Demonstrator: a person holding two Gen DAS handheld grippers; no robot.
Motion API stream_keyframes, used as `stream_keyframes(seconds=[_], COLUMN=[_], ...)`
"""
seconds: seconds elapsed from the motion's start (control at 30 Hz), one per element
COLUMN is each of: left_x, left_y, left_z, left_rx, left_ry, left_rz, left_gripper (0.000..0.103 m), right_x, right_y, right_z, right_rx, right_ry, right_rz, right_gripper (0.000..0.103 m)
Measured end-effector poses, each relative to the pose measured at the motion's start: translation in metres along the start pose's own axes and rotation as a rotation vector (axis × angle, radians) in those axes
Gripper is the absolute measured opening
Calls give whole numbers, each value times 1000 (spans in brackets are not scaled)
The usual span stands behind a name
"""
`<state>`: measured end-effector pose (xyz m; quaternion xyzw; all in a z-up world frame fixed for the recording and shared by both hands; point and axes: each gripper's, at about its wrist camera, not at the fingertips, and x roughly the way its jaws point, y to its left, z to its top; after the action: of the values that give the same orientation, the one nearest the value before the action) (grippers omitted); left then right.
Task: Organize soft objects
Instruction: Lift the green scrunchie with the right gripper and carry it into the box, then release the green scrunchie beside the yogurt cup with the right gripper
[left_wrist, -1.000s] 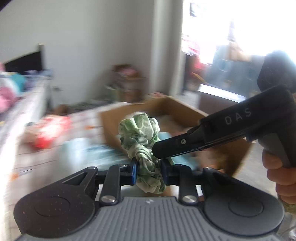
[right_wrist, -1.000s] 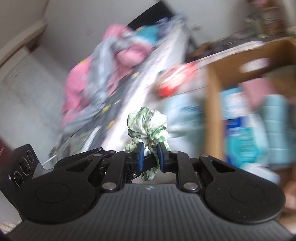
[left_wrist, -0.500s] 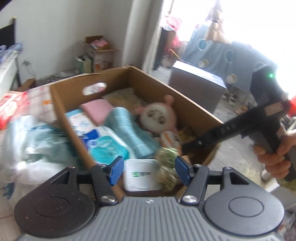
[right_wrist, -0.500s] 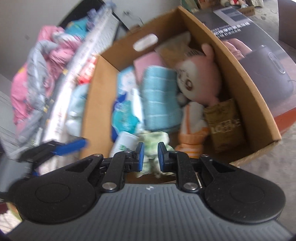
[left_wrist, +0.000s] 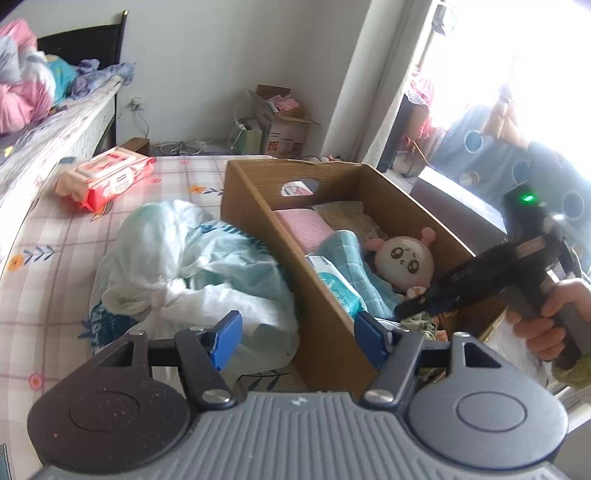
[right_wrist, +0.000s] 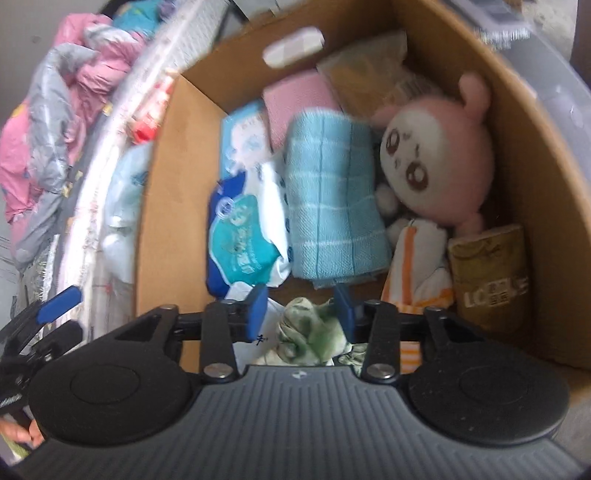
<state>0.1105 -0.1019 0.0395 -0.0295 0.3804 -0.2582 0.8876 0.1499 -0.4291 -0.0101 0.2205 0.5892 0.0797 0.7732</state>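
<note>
The green-and-white crumpled fabric scrunchie (right_wrist: 308, 328) lies in the near end of the open brown cardboard box (right_wrist: 162, 177), at bottom centre of the right wrist view, just below the folded light-blue checked towel (right_wrist: 332, 199) & beside a white wipes packet. The right tool (right_wrist: 301, 308) has just been opening: its blue pads stand apart either side of the scrunchie w/o pressing it, so by my read the drop is made and this is the release step. In the left wrist view the scrunchie (left_wrist: 421, 325) shows only as a green scrap at lower right, under the right tool's dark arm.

The left tool (left_wrist: 297, 341) has also been spreading; nothing sits btwn its pads, which straddle the box's near wall. To its left, on the checked bed cover, lies a knotted white-and-teal plastic bag (left_wrist: 192, 266), and at upper left a red wipes pack (left_wrist: 110, 175).

Also in the box: a pink round-headed plush doll (right_wrist: 436, 162), a pink folded cloth, a gold-brown pouch.

Next move, as I judge: lift the right tool straight up clear of the box w/o snagging the scrunchie, then go for the next soft item, likely the bag, which will sag & needs a grab at the knot.
</note>
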Motion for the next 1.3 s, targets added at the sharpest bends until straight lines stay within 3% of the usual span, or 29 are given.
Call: stream_keyframes(seconds=[0.27,0.57,0.67,0.83,0.97,1.1,1.3], left_x=[-6,-3,-3,-4,-5,-5,-8], left_y=[10,13,14,11,12,12,10], left_z=[-4,-9,-9,-9,-11,-12,-15], left_rx=[-19,-34,-38,-31,-32,-39,-35], left_ry=[-10,1,4,-2,-5,2,6], left_rz=[-5,-13,-13,-9,-6,-8,-4], left_gripper=[68,68,68,68,69,70,70], right_x=[35,40,39,9,-12,-9,39], right_y=[18,14,10,7,1,-4,10], right_z=[-8,-8,-5,8,13,9,7], right_rx=[23,89,99,93,125,144,152], right_ry=[131,122,108,-12,-55,-18,72], right_rz=[145,213,203,152,126,144,165], right_gripper=[43,49,49,50,56,62,65])
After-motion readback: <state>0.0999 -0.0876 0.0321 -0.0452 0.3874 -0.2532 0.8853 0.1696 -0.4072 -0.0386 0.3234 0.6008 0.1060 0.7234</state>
